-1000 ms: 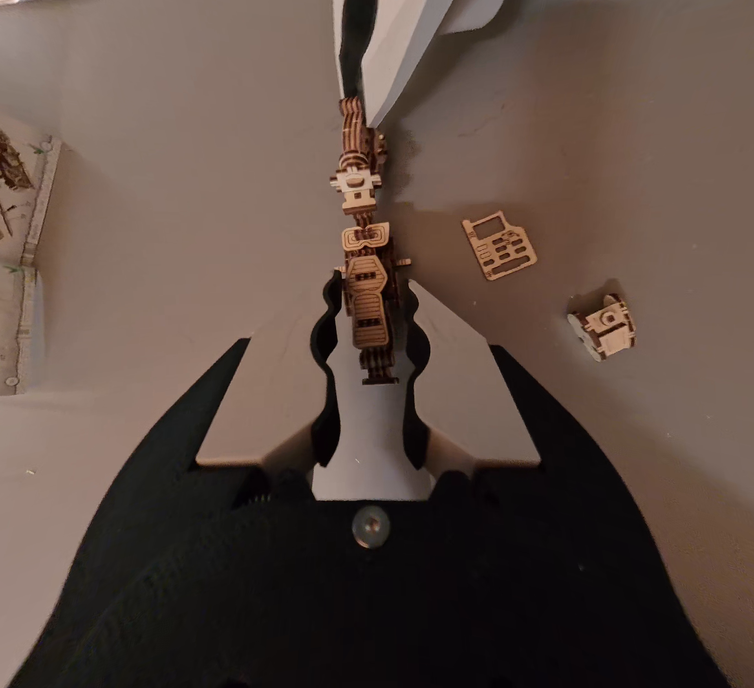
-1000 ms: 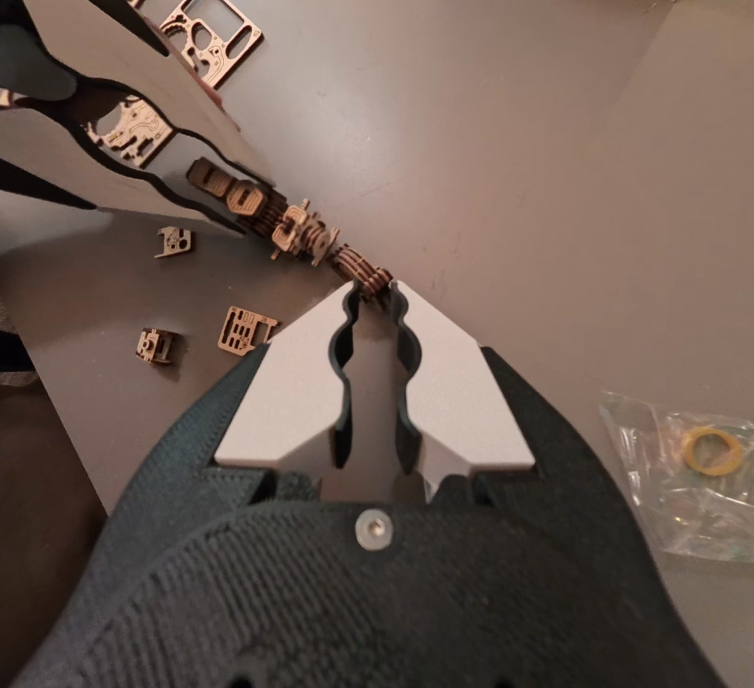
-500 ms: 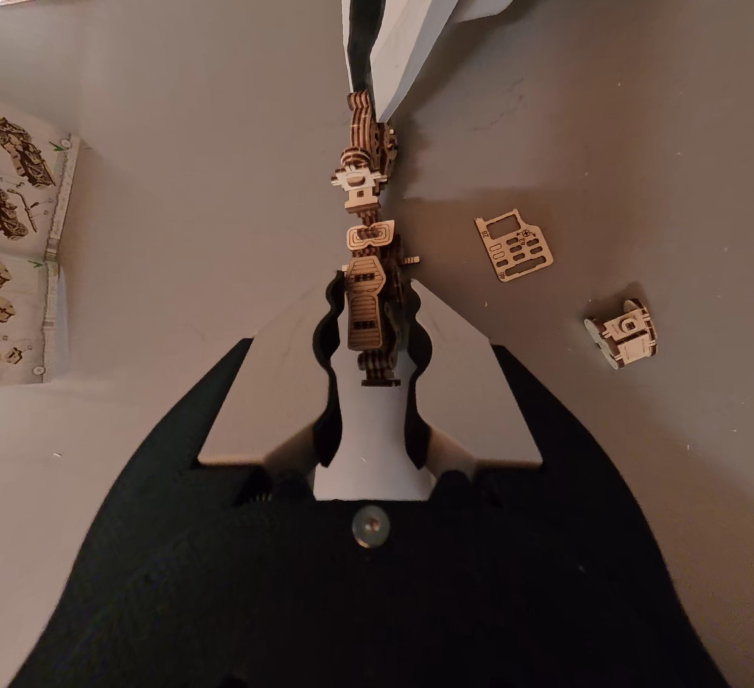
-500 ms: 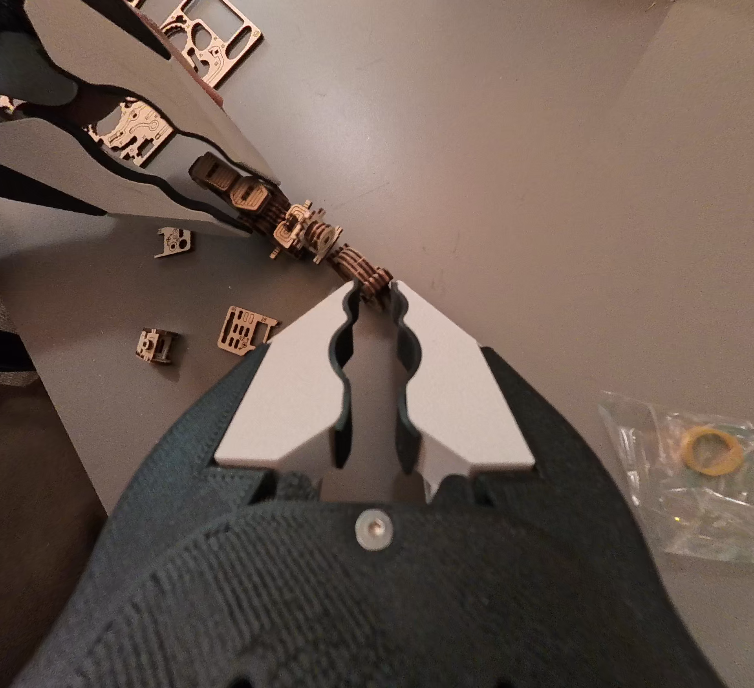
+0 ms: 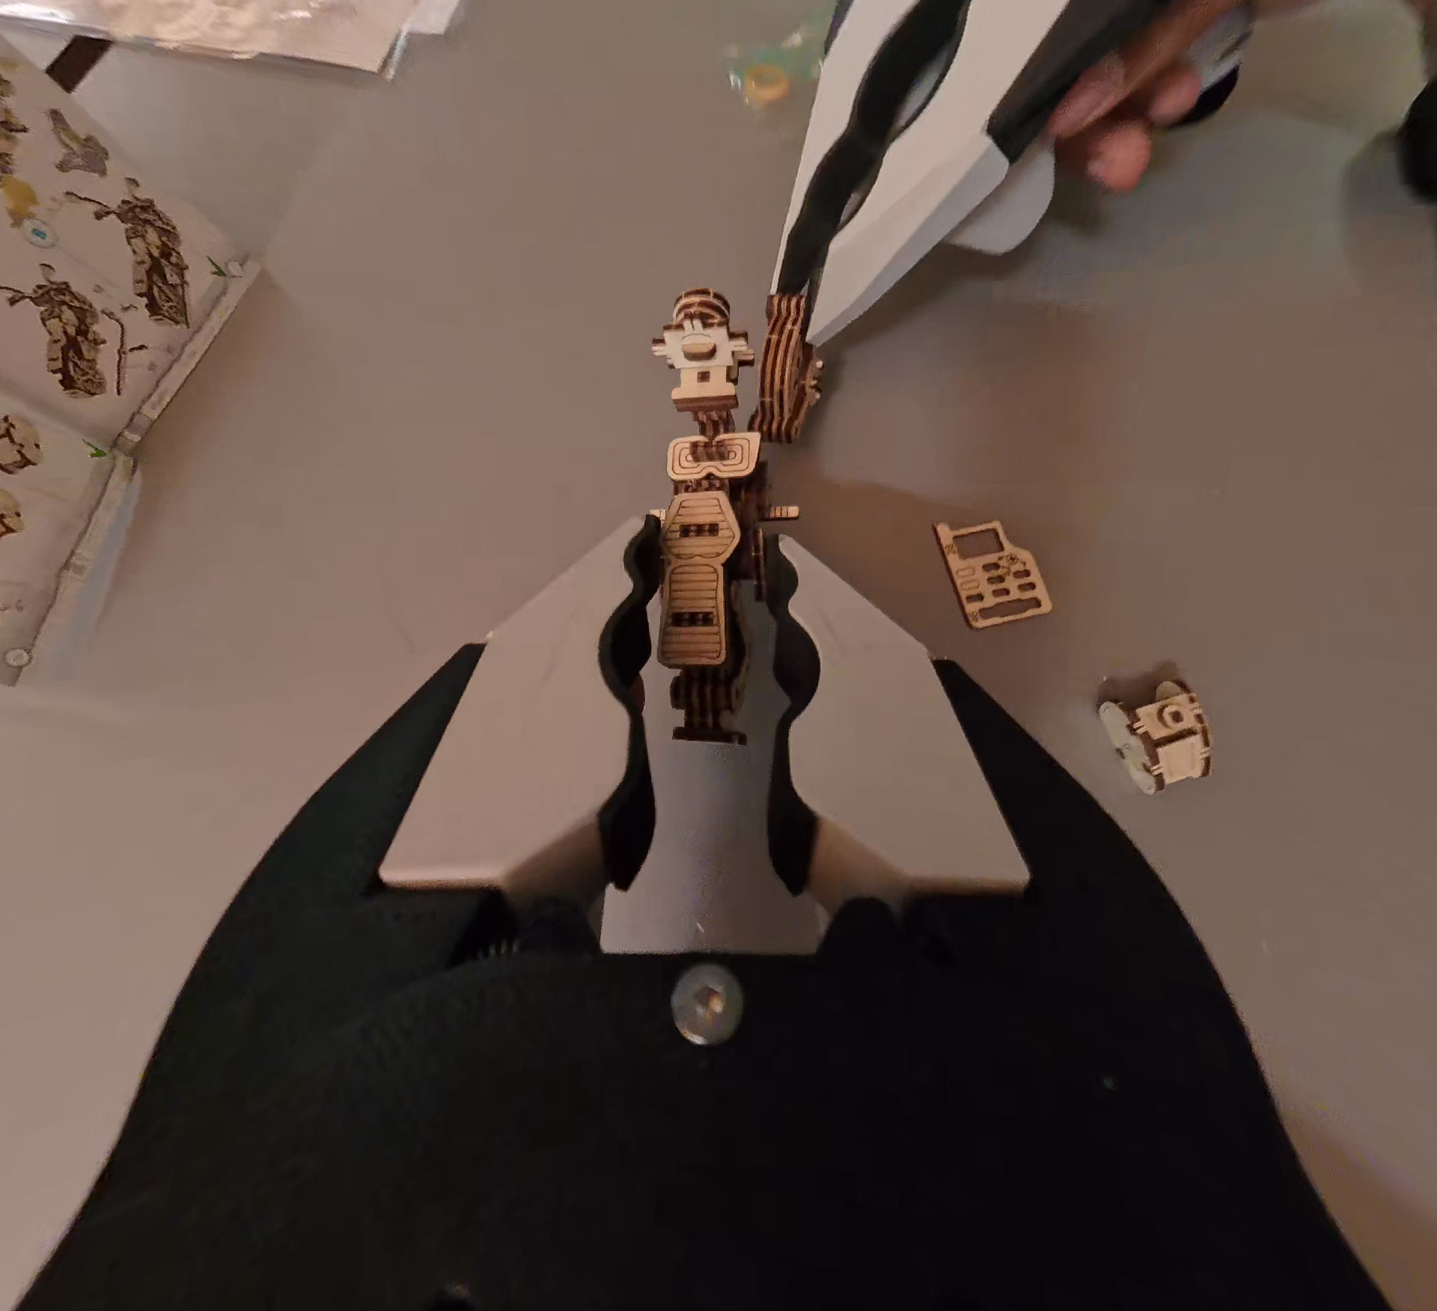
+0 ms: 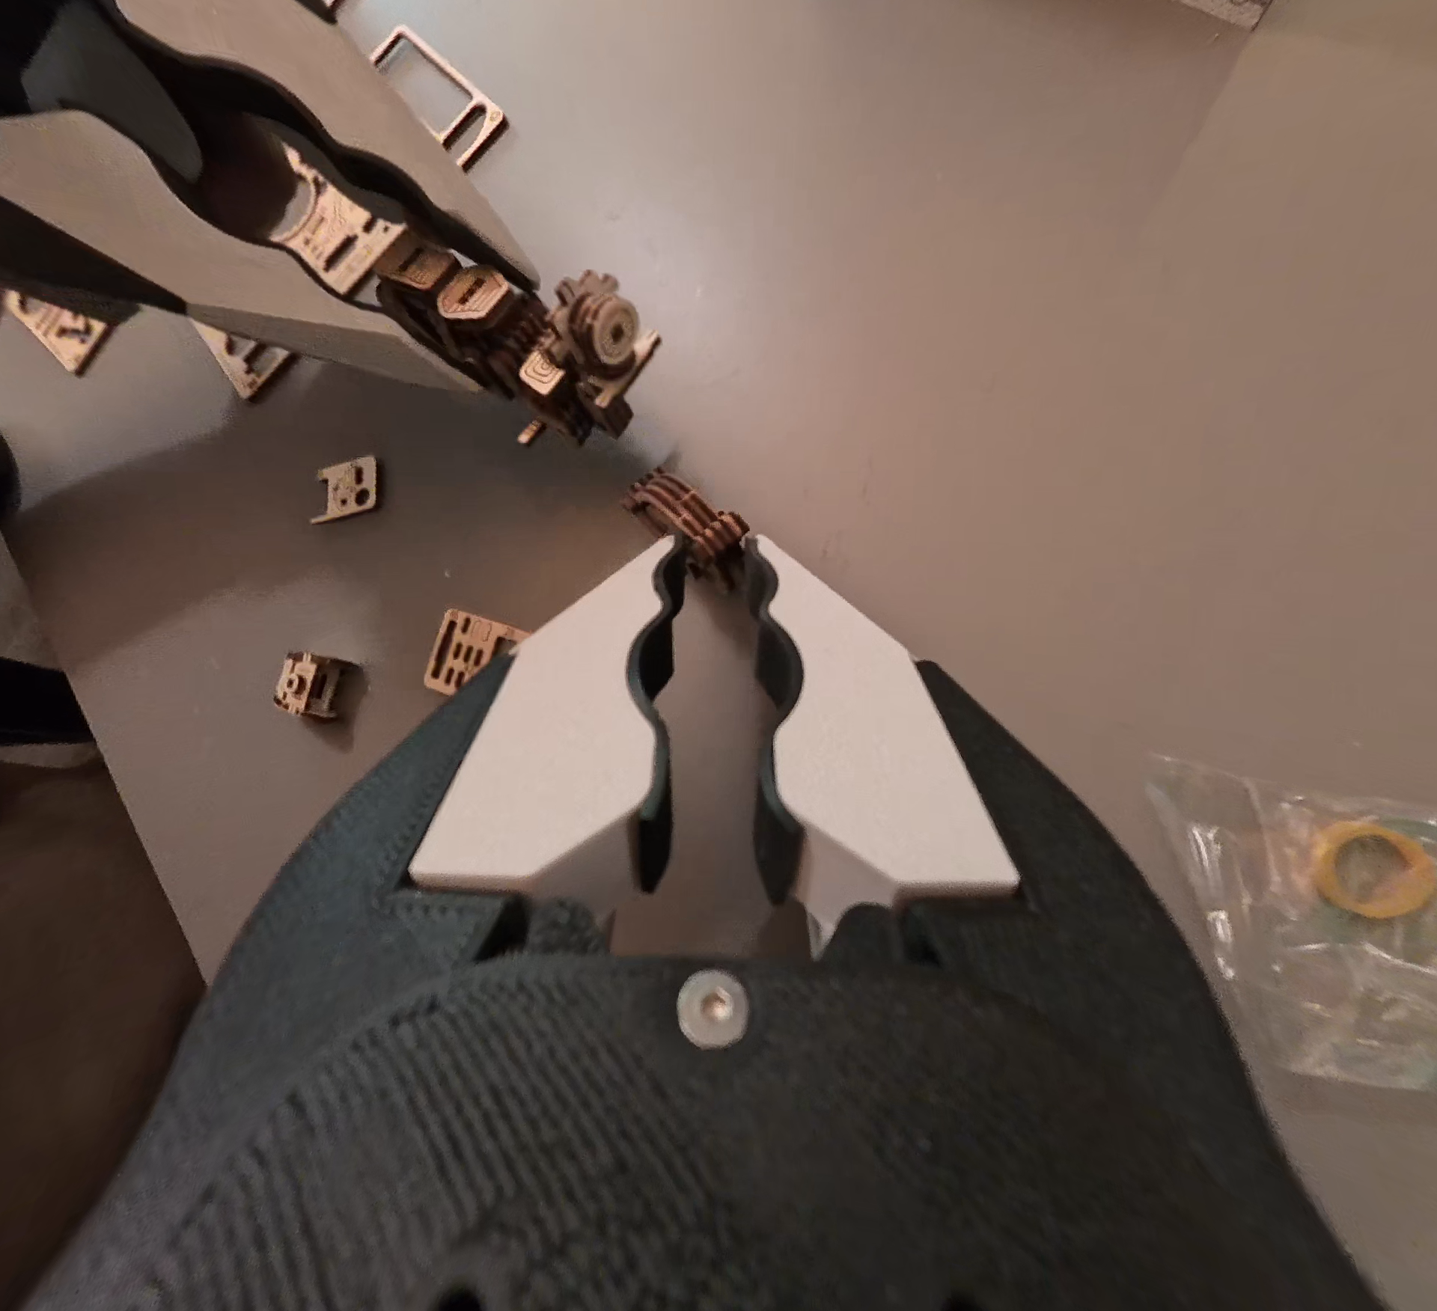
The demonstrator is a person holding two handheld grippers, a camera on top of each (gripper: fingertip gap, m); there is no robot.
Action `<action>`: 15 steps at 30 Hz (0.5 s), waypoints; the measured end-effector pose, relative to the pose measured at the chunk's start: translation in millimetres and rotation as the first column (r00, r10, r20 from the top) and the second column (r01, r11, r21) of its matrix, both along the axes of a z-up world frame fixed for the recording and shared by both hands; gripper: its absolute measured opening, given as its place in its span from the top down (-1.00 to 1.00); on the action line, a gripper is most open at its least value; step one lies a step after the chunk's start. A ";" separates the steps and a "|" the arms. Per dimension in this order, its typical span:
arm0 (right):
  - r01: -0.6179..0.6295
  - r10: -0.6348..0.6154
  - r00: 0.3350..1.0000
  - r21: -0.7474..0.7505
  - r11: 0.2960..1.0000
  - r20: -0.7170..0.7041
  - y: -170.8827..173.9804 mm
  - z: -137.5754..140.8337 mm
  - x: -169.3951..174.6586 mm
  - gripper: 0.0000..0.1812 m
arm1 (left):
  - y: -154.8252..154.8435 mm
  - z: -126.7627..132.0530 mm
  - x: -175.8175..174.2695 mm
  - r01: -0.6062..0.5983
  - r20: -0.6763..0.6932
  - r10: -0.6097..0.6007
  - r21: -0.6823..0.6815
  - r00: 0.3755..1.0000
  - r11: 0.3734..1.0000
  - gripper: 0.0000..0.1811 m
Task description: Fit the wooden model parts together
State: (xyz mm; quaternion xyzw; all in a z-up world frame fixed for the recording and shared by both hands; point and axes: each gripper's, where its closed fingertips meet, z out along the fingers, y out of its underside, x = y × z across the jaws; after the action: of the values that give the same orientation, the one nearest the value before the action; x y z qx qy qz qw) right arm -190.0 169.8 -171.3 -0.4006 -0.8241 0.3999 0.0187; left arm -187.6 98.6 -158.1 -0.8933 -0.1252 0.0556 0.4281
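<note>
We see the grey tabletop (image 5: 389, 310) beneath both tools. Our left gripper (image 5: 704, 566) clamps the long layered wooden model body (image 5: 694, 597) above it. Our right gripper (image 6: 711, 554) pinches the small curved ribbed wooden piece (image 6: 684, 512), just apart from the body's end.

Left claw (image 5: 704, 551) and right claw (image 6: 711, 543): pale grey fingers, wavy black pads, black ribbed bodies, silver screws

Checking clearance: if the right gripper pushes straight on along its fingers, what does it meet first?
Probably the wooden model clamped in the left gripper. The right gripper already holds a curved slatted piece pointing that way, across a small gap; depth is unclear.
</note>
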 end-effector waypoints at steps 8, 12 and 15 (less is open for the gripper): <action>0.029 -0.028 0.999 -0.119 0.992 0.016 -0.7 7.4 -6.0 0.86 | 3.4 -5.0 2.2 0.017 0.038 -0.020 0.072 0.999 0.997 0.76; 0.032 -0.026 0.999 -0.133 0.991 0.047 -0.6 1.1 -5.5 0.85 | 4.1 -9.2 2.5 0.020 0.043 -0.023 0.075 0.999 0.997 0.77; 0.028 -0.023 0.999 -0.114 0.993 0.044 0.0 -1.6 -5.3 0.86 | 2.2 -14.4 3.2 0.018 0.062 -0.020 0.045 0.998 0.999 0.76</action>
State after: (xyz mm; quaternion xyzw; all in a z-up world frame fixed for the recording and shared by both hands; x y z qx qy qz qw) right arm -195.3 169.8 -172.9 -0.4200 -0.7948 0.4378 -0.0170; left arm -184.4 100.8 -172.5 -0.8861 -0.1312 0.0207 0.4442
